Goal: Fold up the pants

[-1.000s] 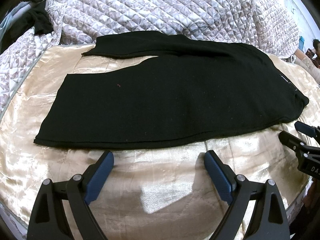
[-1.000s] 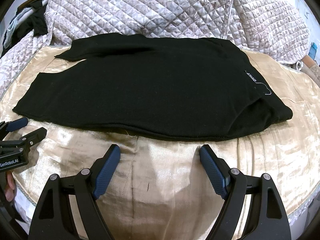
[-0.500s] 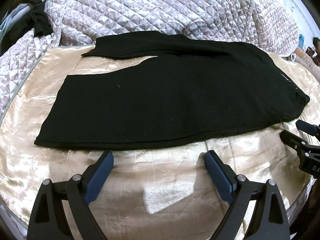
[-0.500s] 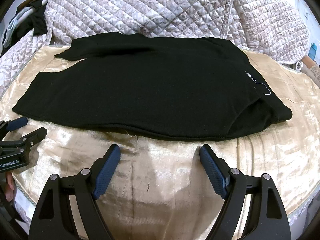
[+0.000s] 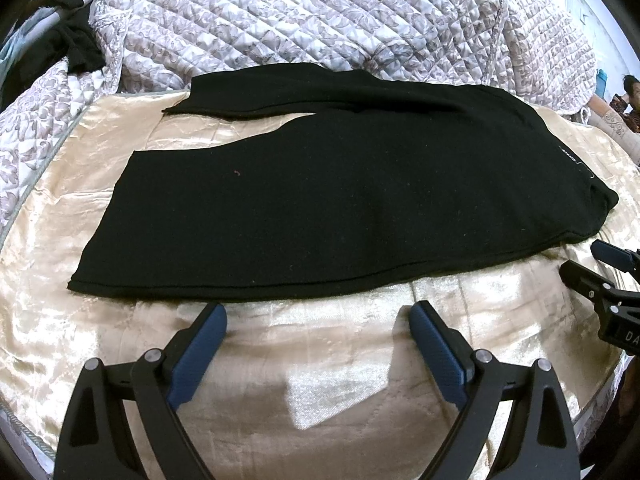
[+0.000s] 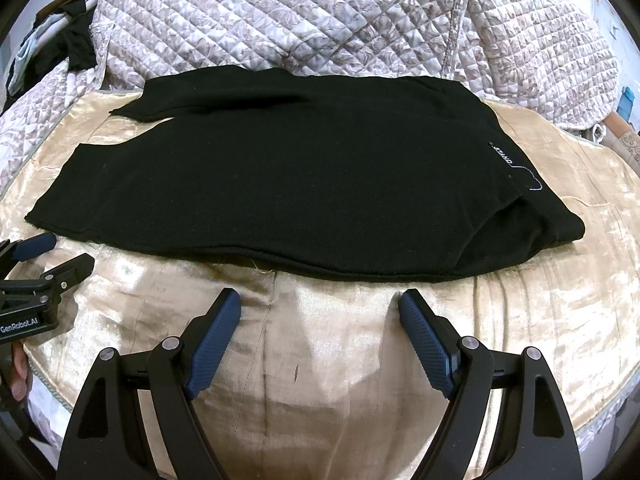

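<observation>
Black pants (image 5: 340,200) (image 6: 288,184) lie flat on a gold satin cover (image 5: 328,344), legs pointing left and the waistband with white lettering (image 6: 505,157) at the right. The far leg splays a little away from the near one. My left gripper (image 5: 318,314) stands open just short of the near leg's lower edge, nothing between its blue pads. Open as well, my right gripper (image 6: 320,300) hovers before the pants' near edge toward the waist. Each gripper shows at the edge of the other's view: the right one (image 5: 600,264), the left one (image 6: 56,256).
A grey-white quilted blanket (image 5: 340,20) (image 6: 320,20) is heaped along the far side of the bed. Dark clothing (image 5: 76,48) lies at the far left. A person (image 5: 630,92) sits at the far right edge. A hand (image 6: 18,368) holds the left gripper.
Both grippers have drifted very slightly; the pants sit a touch further right in the left wrist view. Nothing was grasped or let go.
</observation>
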